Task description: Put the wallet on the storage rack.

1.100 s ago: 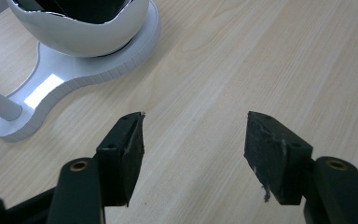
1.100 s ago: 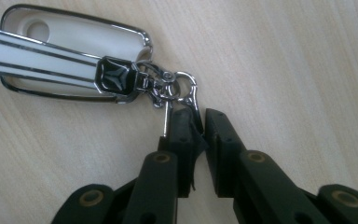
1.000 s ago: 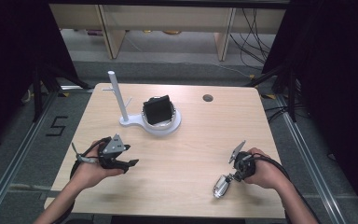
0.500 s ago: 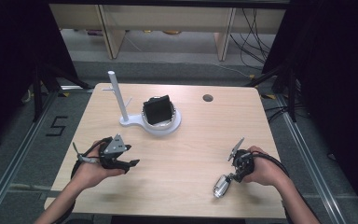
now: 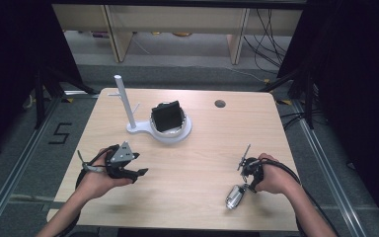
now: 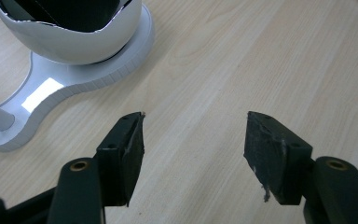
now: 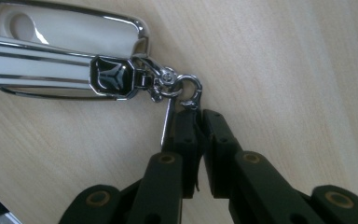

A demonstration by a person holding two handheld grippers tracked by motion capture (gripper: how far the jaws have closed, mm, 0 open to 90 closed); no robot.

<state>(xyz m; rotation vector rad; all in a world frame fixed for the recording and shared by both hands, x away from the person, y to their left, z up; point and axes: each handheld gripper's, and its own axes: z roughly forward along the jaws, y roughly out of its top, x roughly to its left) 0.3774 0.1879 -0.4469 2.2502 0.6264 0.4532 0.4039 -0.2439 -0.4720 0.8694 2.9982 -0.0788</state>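
A silver key fob (image 5: 234, 196) lies on the wooden table (image 5: 197, 163) at the front right. In the right gripper view the key fob (image 7: 60, 56) ends in a chrome clasp and ring (image 7: 186, 88). My right gripper (image 7: 198, 114) has just been closing, and its jaws now pinch that ring. In the high view the right gripper (image 5: 243, 185) is low over the table, pointing at the fob. My left gripper (image 5: 138, 166) is at the front left, open with nothing in it. Ahead of the left gripper (image 6: 193, 135) stands a white stand (image 6: 74, 79).
The white stand (image 5: 170, 134) has an upright post (image 5: 122, 98) and a bowl with a black object (image 5: 168, 116) in it. A round cable hole (image 5: 220, 103) is at the table's far side. Dark frames and floor cables surround the table.
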